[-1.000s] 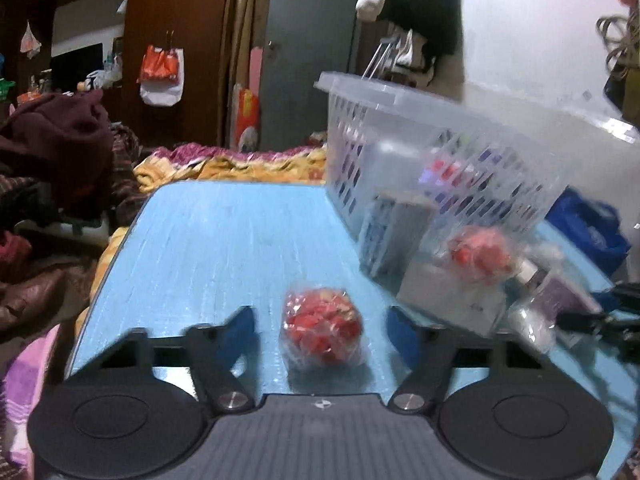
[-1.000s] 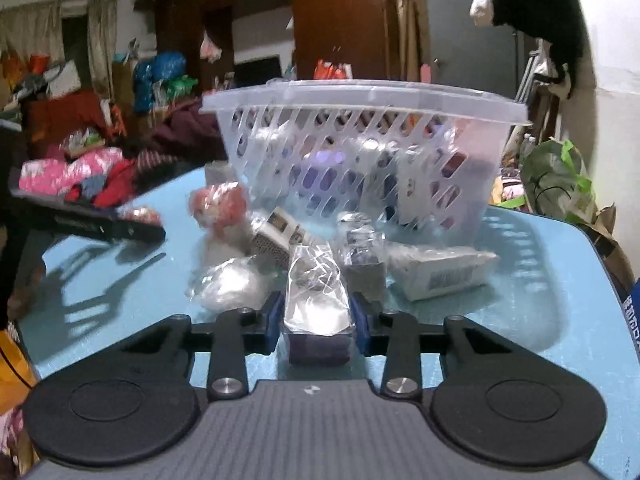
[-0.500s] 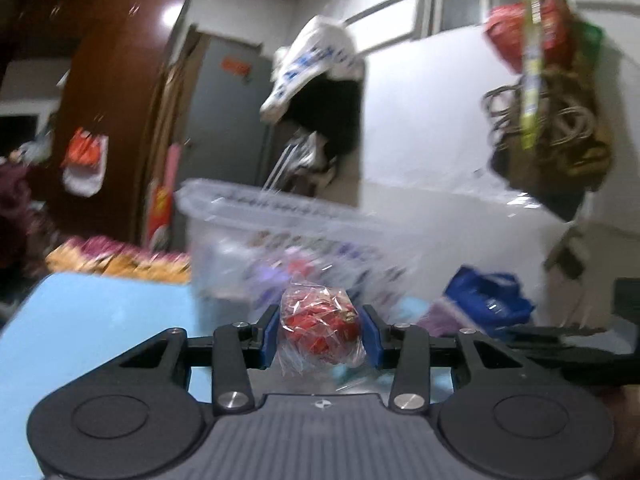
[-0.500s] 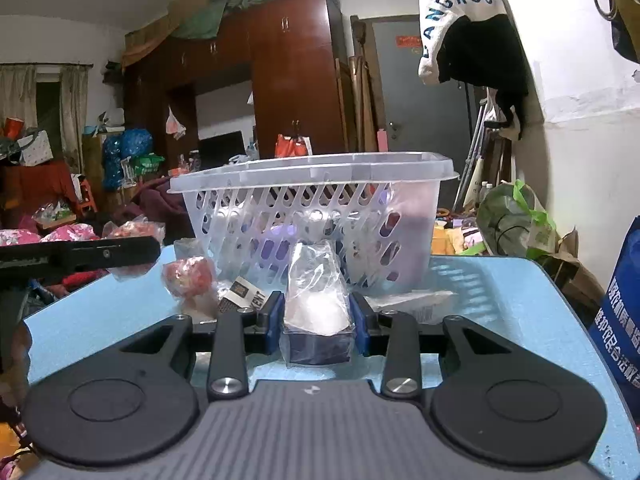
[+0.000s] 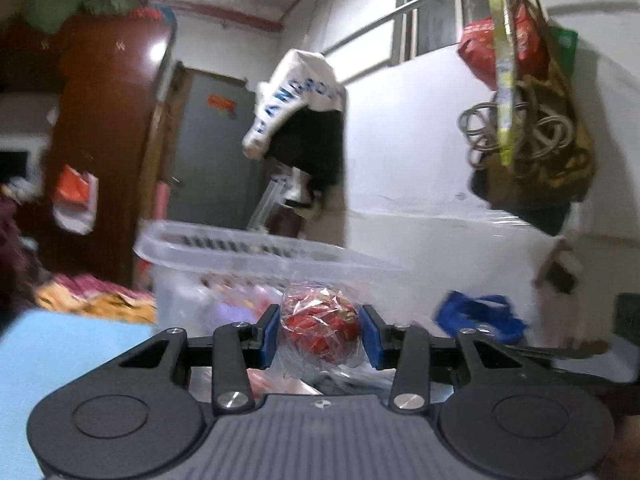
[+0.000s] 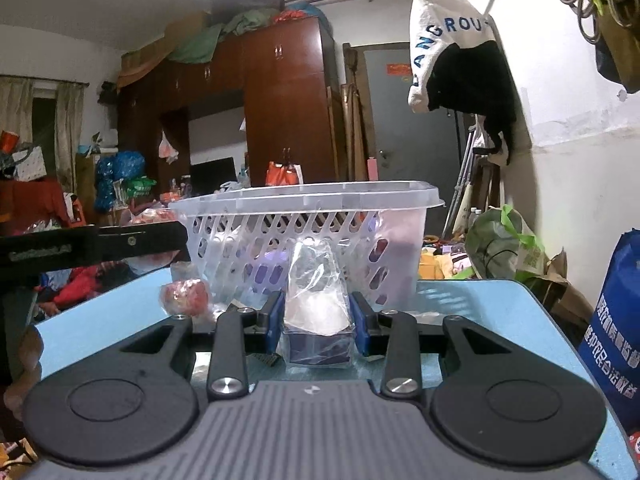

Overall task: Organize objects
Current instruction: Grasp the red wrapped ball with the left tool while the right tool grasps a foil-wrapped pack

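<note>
Left tongs (image 5: pixel 319 330) clamp a red wrapped ball (image 5: pixel 320 330) before the basket (image 5: pixel 256 256). Right tongs (image 6: pixel 318 322) clamp a bagged box (image 6: pixel 318 320) near it.

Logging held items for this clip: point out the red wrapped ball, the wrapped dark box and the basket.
red wrapped ball (image 5: pixel 320 326), left wrist view, red middle
wrapped dark box (image 6: pixel 318 350), right wrist view, dark front
basket (image 6: pixel 304 202), right wrist view, front rim

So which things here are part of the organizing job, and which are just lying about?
Job:
- red wrapped ball in left tongs
- wrapped dark box in right tongs
- white basket
- second red ball on table

Lying about:
- hanging jacket
- blue bag
- wardrobe
</note>
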`<action>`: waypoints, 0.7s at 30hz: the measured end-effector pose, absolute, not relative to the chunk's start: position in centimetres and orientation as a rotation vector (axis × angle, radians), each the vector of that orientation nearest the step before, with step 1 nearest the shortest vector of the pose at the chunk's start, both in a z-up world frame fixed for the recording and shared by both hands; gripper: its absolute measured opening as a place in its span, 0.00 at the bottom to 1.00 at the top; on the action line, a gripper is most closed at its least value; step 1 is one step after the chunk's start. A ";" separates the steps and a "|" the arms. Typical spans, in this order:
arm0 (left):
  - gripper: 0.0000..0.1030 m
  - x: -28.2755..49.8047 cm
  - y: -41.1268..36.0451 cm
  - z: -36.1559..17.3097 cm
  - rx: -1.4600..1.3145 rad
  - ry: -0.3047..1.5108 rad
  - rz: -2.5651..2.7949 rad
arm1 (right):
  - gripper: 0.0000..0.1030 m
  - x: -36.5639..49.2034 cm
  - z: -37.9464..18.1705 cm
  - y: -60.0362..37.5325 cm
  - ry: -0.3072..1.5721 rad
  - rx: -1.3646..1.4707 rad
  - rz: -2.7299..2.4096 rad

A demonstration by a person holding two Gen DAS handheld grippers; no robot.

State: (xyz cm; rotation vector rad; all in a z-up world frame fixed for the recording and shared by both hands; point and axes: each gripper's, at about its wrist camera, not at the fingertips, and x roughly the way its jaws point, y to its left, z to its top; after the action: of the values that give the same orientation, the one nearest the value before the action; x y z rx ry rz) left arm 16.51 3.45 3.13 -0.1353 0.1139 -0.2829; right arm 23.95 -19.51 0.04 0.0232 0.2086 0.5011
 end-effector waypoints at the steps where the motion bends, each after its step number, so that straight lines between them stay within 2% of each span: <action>1: 0.45 16.7 3.5 3.2 -0.128 0.116 -0.275 | 0.37 24.0 0.1 -19.6 0.210 0.033 0.500; 21: 0.45 17.3 3.4 2.7 -0.116 0.144 -0.244 | 0.37 23.9 0.1 -20.0 0.169 0.068 0.476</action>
State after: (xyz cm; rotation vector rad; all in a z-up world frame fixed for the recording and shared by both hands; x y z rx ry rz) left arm 17.35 3.42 2.74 -0.1159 0.1443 -0.2436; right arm 23.95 -20.00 0.08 0.0680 0.1690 0.4762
